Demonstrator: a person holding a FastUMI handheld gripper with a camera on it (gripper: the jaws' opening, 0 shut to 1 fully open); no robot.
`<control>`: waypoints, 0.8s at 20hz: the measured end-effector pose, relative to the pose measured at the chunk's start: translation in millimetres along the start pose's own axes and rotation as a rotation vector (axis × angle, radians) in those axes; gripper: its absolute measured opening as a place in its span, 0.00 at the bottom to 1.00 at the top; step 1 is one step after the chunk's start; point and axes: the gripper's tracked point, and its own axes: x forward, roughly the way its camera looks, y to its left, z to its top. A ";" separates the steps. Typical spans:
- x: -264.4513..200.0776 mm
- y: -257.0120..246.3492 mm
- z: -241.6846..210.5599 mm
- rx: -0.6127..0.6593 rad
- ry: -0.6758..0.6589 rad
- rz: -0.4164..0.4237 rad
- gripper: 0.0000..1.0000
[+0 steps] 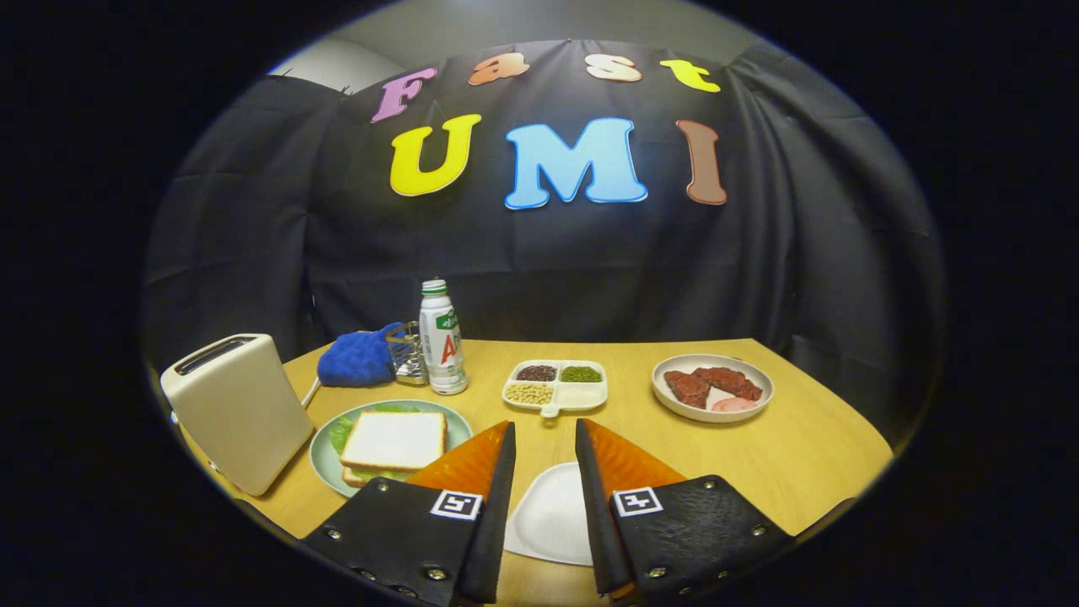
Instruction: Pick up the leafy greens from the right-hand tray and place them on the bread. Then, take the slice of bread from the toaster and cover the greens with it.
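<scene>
Worktop (792, 455) items: hand-held gripper (544, 438), fingers spread, holding nothing, above a white tray (552, 514). Bread slice (394, 440) covers leafy greens (340, 432) on a green plate (324, 459), left of the fingers, beside the toaster (240, 409).

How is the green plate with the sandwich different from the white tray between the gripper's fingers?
The green plate is round; the white tray has angled corners. The green plate carries bread over leafy greens; the white tray has nothing on the part in view. The green plate sits beside the toaster, ahead of one finger; the white tray lies between the open fingers of the hand-held gripper. Both rest on the wooden table.
</scene>
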 end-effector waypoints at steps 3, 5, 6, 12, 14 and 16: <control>-10.1 -32.6 3.2 0.041 -0.012 0.009 0.42; -13.9 -56.1 13.2 0.077 -0.042 0.028 0.42; -17.6 -72.3 15.2 0.061 -0.057 0.018 0.42; -47.1 -161.9 29.8 0.015 -0.134 -0.031 0.42; -49.4 -195.7 24.2 -0.011 -0.137 -0.063 0.42; -51.9 -226.3 18.8 -0.012 -0.142 -0.084 0.42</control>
